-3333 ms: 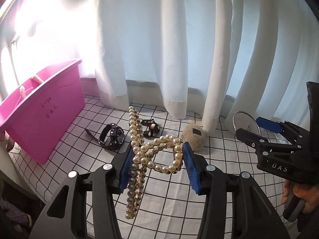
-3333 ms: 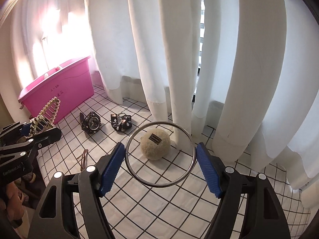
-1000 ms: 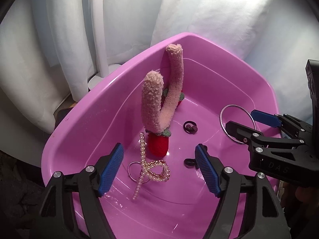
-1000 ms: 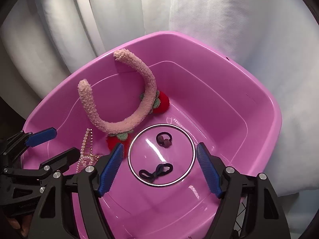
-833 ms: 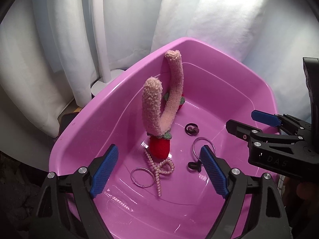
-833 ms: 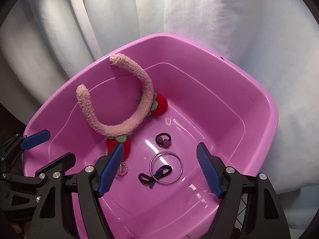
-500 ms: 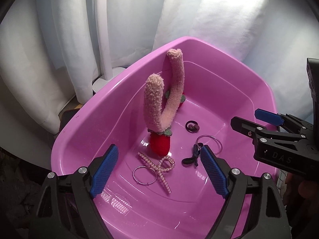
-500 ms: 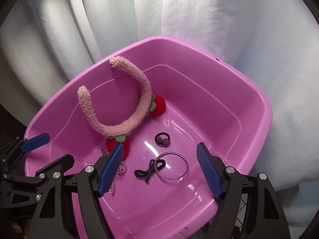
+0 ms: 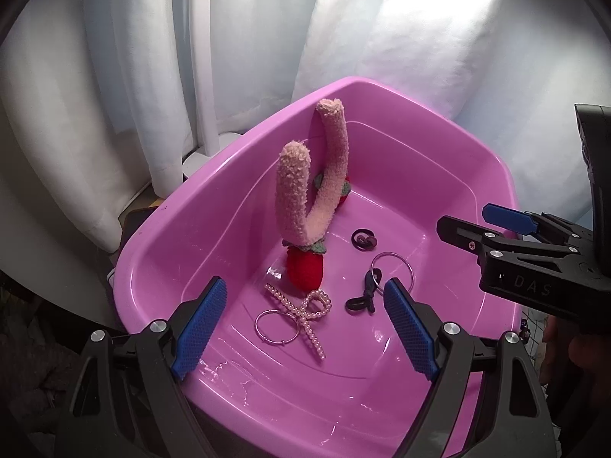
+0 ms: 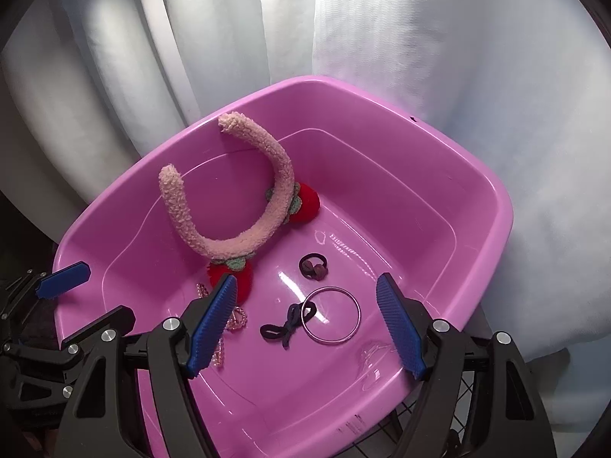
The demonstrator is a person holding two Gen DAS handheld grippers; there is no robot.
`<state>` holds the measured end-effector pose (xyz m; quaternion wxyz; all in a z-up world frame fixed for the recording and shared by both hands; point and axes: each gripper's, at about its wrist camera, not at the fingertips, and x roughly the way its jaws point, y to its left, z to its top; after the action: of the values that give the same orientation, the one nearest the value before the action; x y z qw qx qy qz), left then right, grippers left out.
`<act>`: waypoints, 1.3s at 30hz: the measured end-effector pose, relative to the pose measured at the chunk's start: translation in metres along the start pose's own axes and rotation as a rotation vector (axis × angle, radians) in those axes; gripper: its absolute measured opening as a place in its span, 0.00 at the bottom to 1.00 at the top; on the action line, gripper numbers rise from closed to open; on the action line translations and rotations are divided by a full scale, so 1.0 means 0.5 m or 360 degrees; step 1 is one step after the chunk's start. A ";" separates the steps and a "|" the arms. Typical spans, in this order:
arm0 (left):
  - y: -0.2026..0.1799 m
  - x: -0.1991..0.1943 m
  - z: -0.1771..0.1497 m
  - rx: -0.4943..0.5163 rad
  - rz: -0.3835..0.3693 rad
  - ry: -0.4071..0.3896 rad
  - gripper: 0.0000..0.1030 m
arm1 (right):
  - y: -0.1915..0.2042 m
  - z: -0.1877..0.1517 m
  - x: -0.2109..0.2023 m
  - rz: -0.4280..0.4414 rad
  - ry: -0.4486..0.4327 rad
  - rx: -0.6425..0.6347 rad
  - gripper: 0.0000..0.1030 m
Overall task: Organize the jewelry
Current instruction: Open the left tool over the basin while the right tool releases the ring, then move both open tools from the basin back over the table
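Both tools, left tool and right tool, hover wide and empty over the pink tub. Pearl clip, two rings and headband lie inside; this load looks done, though anything left outside is unseen.

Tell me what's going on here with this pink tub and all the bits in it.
A person is sorting jewelry into a pink tub with a handheld gripper in each hand. Both the left gripper and right gripper hover open and empty above it. Lying inside are a pearl bow clip, two metal bangles, black hair ties and a fuzzy strawberry headband.
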<state>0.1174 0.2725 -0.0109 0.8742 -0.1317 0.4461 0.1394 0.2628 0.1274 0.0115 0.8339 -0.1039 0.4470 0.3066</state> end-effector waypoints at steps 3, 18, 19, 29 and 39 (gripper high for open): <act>0.001 -0.011 -0.004 -0.0007 0.0013 -0.0011 0.80 | 0.006 -0.003 -0.010 0.0007 -0.0015 -0.0006 0.70; -0.033 -0.099 -0.033 -0.0020 0.0071 -0.0183 0.84 | -0.016 -0.086 -0.123 0.0048 -0.0176 0.0110 0.70; -0.042 -0.105 -0.036 -0.0011 0.0067 -0.0195 0.85 | -0.026 -0.098 -0.133 0.0050 -0.0189 0.0132 0.70; -0.184 -0.166 -0.096 0.0084 -0.0071 -0.0255 0.89 | -0.205 -0.310 -0.280 -0.0108 -0.0247 0.0395 0.70; -0.362 -0.194 -0.242 0.0173 -0.0158 -0.0190 0.92 | -0.394 -0.595 -0.423 -0.0360 -0.0238 0.0596 0.70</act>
<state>0.0382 0.0496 0.0190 0.9109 -0.0975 0.3931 0.0792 0.0917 -0.2501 -0.0095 0.8984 0.0263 0.4187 0.1298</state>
